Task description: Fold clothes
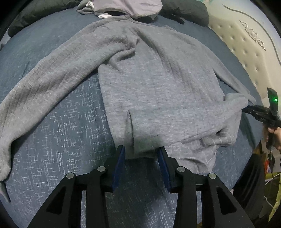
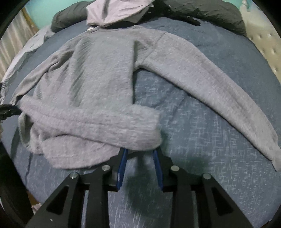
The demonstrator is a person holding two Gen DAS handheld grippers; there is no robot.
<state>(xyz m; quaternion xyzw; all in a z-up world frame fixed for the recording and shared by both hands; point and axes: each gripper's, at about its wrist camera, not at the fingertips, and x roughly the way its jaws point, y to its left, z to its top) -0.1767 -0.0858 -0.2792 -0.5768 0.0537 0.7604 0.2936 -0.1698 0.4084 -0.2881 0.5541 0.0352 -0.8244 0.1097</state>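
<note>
I have a bed (image 1: 52, 140) with a blue patterned cover, and a grey sweater (image 1: 158, 84) spread across it, body towards me, one sleeve (image 2: 219, 91) flung out long, the other (image 2: 98, 122) already folded across the hem. Behind it sits a pile of other clothes (image 1: 126, 7).

My left gripper (image 1: 141, 154) has its jaws apart at the near hem. My right gripper (image 2: 140, 152) also stands apart, its tips tucked under the folded sleeve's cuff.

I judge the next fold is the outstretched sleeve. To do it well, I would pinch only the cuff layer, lift low, lay it straight across the body, and keep the hem pinned flat.
</note>
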